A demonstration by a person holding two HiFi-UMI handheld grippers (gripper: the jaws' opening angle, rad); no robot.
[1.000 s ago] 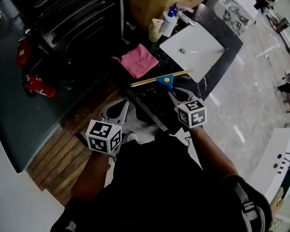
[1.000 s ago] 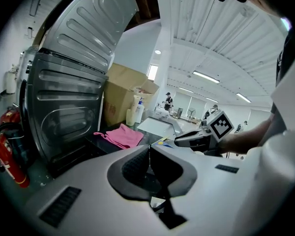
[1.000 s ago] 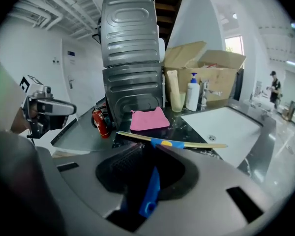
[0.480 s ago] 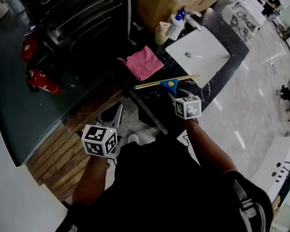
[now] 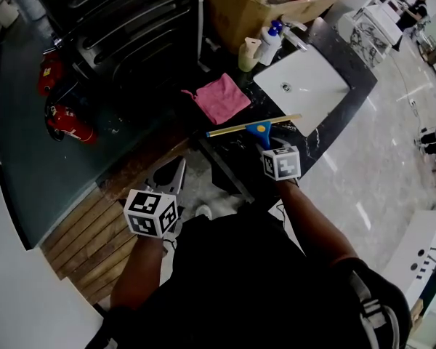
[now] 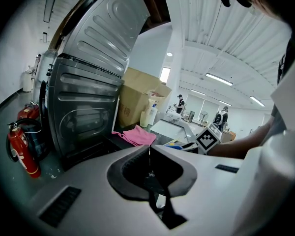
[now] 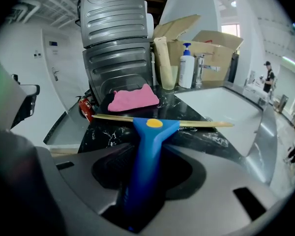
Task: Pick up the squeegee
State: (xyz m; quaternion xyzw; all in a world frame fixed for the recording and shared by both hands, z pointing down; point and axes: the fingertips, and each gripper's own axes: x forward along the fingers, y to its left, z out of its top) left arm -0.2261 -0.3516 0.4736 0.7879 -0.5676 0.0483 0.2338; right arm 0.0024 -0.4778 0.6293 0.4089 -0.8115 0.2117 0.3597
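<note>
The squeegee [image 5: 254,127] has a blue handle with a yellow dot and a long brass-coloured blade. It lies on the black marble counter [image 5: 236,158] with the handle toward me. My right gripper [image 5: 266,144] is low over the counter with the blue handle [image 7: 152,132] lying between its jaws. A gap shows on either side of the handle, and the jaws are closing. My left gripper [image 5: 179,164] hangs off the counter's left side over the floor, its tips [image 6: 148,149] together and nothing in them.
A pink cloth [image 5: 218,97] lies just beyond the squeegee. A white sink [image 5: 305,86] is to the right, with bottles [image 5: 270,42] and a cardboard box [image 5: 254,2] behind. A dark metal cabinet [image 5: 123,20] and red fire extinguishers [image 5: 69,122] stand at the left.
My right gripper has come forward and down, so its marker cube now sits right behind the squeegee's handle. The left gripper has hardly shifted.
</note>
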